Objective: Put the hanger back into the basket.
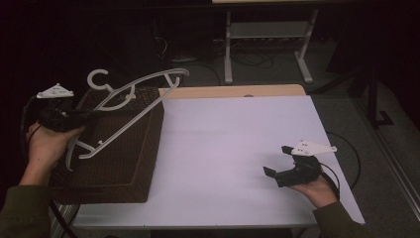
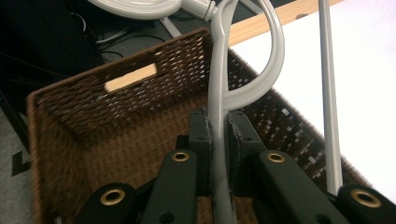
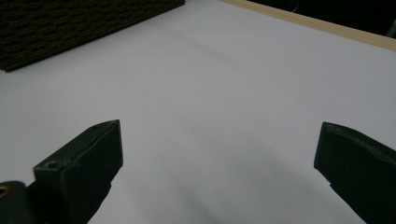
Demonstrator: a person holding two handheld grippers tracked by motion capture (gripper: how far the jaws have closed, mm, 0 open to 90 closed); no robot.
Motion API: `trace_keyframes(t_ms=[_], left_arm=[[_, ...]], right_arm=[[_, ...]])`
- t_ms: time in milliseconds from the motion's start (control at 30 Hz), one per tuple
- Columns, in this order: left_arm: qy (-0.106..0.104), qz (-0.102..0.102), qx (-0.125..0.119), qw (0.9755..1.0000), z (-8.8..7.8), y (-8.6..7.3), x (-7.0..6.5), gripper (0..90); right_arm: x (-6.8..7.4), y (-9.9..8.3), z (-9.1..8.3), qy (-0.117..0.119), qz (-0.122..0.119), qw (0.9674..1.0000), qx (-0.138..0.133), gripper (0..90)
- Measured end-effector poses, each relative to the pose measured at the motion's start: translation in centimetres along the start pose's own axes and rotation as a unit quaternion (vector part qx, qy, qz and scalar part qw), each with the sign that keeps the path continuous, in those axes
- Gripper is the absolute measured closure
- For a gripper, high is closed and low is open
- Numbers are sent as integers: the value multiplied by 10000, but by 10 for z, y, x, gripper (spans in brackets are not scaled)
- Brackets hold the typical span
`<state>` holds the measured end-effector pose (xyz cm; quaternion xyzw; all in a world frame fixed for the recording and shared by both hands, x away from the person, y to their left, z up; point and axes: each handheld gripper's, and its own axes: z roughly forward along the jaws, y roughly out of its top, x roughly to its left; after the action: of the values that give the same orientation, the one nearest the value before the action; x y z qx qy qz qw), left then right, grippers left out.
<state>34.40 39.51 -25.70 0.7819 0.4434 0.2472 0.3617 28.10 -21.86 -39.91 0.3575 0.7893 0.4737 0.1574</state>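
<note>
Dark floor and the legs of another bench lie beyond my white-topped table with its pale wooden far edge (image 1: 233, 91). My left gripper (image 2: 218, 122) has its two black jaws pressed together on one thin arm of the light grey plastic clothes hanger (image 1: 130, 103), clamping it just below the loop where that arm curves back on itself. I hold it there, I think, because the narrow bar fits squarely between the pads and lets the rest of the frame swing free. From that grip the hanger slants up and away, its hook (image 1: 99, 78) lifted clear above the far left corner of the dark brown woven wicker basket (image 1: 119, 163), its long bar crossing over the basket's open top. The basket sits at the table's left edge — close under my left hand (image 1: 45, 144).

My right gripper (image 3: 219, 154) hangs low over the bare right side of the table, jaws spread wide with nothing between them, well apart from the hanger — waiting, I judge, to take or steady it.
</note>
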Motion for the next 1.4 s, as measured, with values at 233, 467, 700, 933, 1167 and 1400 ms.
trace_keyframes(t_ms=[233,467,700,933,1167,1400], left_arm=[[162,-63,81,9998,-9,-19,21,822],[325,-125,244,9991,-12,-37,40,822],[453,-168,433,9979,-11,-53,54,822],[502,-247,525,9971,-5,-60,60,822],[585,-277,676,9956,-1,-66,66,822],[530,-261,802,9950,9,-70,65,820]], right_arm=[[-1,0,0,-25,-7,10000,-5,7],[-2,0,0,-27,-15,10000,-14,7],[-3,0,0,-41,-13,10000,-19,7],[-2,0,0,-42,12,10000,-17,7],[-3,0,-1,-42,10,10000,-21,7],[-3,1,-1,-50,-7,10000,-36,7]])
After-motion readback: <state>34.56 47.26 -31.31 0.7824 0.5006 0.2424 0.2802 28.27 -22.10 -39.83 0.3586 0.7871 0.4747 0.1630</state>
